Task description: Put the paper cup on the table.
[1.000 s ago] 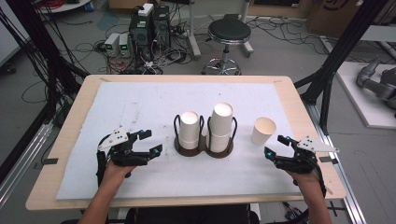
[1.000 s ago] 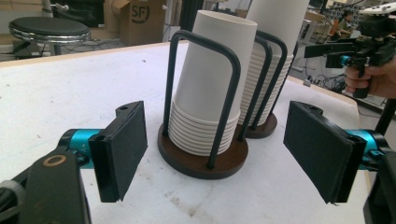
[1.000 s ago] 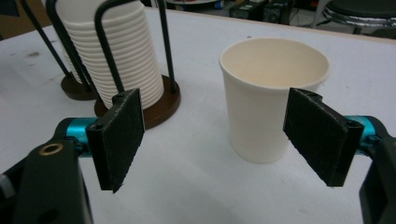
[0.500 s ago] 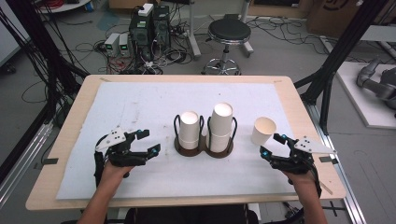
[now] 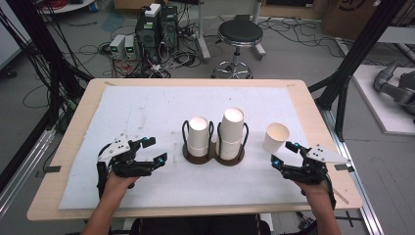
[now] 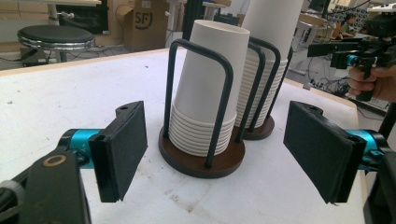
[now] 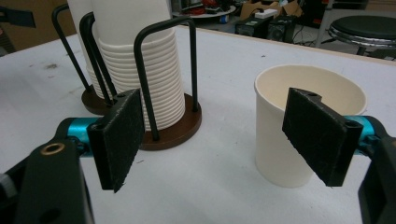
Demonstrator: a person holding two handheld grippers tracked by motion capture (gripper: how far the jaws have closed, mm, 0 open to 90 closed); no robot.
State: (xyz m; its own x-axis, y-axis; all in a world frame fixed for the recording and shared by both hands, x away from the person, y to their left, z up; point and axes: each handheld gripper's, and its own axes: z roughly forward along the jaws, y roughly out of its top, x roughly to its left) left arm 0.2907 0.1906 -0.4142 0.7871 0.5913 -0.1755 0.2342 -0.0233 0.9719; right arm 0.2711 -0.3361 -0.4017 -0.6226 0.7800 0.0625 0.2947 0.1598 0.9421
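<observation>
High view: my left gripper (image 5: 149, 151) rests low over the white mat (image 5: 147, 112) at the left, jaws spread wide and holding nothing. My right gripper (image 5: 285, 153) sits at the right, jaws likewise spread and empty, just beside a single paper cup (image 5: 275, 137) standing upright, mouth up. Between my two grippers stands a dark cup holder (image 5: 214, 154) with wire loops and two round bases, carrying two stacks of upside-down cups: a shorter stack (image 5: 198, 137) on the left and a taller stack (image 5: 231, 133) on the right. Left gripper view: the shorter stack appears between my pads (image 6: 122, 148), farther off and untouched. Right gripper view: the single cup stands partly behind my right-hand pad (image 7: 317, 134); whether they touch I cannot tell. A stool (image 5: 240, 34) stands beyond the table (image 5: 313, 112).
</observation>
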